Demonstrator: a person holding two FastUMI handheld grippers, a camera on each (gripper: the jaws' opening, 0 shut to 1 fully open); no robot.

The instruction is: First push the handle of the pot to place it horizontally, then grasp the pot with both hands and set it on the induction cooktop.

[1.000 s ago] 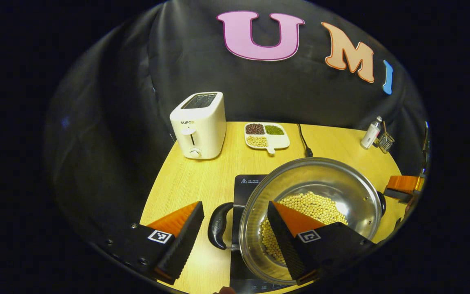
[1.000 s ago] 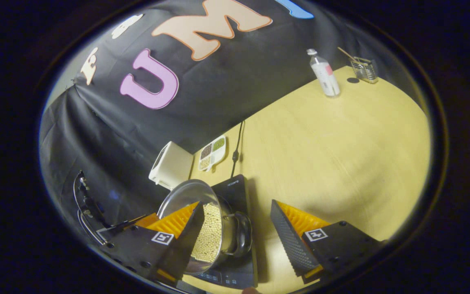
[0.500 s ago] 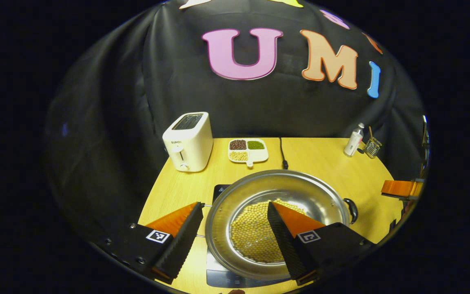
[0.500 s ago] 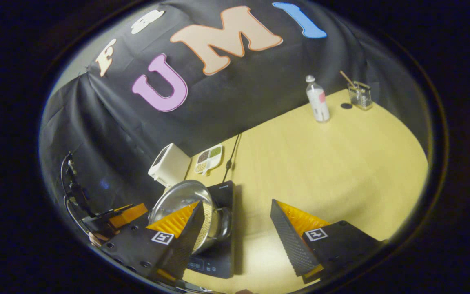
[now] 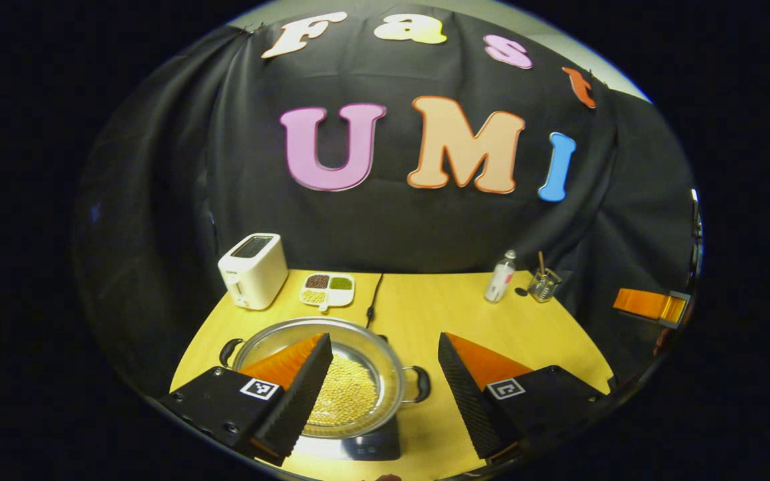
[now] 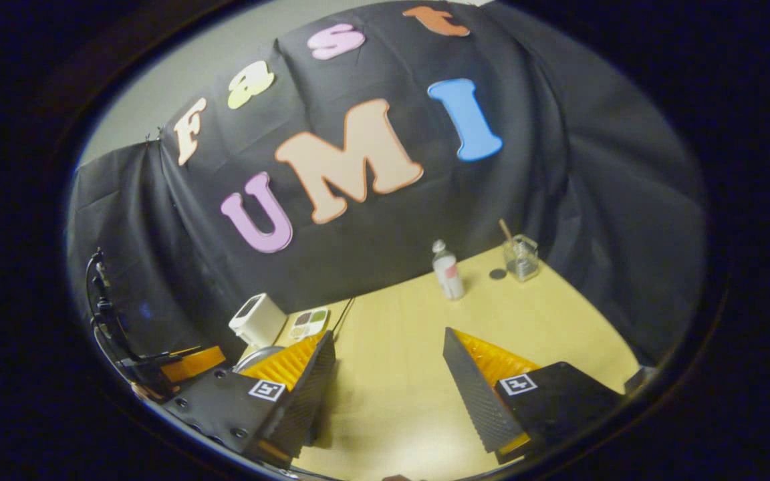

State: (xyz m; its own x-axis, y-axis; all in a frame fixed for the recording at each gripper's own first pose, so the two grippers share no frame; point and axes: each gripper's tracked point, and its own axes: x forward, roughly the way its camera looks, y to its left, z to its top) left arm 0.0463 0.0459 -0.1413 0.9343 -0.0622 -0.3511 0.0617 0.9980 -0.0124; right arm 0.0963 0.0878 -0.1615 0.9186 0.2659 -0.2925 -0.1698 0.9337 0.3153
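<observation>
The steel pot (image 5: 365, 351), with yellow beans (image 5: 345, 401) in it, sits on the black induction cooktop (image 5: 365, 446) at the table's near edge. Its black handles (image 5: 422, 385) stick out to the left and right. My left gripper (image 5: 383, 337) hangs open above and behind the pot, touching nothing; its left finger (image 5: 291, 394) hides part of the pot. My right gripper (image 6: 388, 333) is open over bare table, right of the pot. A sliver of the pot's rim (image 6: 254, 354) peeks past its left finger. The right gripper's orange part (image 5: 649, 304) shows far right.
A white toaster (image 5: 252, 270) and a divided bean tray (image 5: 327, 289) stand at the back left of the wooden table (image 5: 452, 314). A black cord (image 5: 373, 300) runs back from the cooktop. A small bottle (image 5: 500, 277) and a glass holder (image 5: 543, 284) stand back right.
Both grippers have drawn back and up from the pot, and both views have tilted up to the wall. The pot stays on the cooktop, smaller and lower in view.
</observation>
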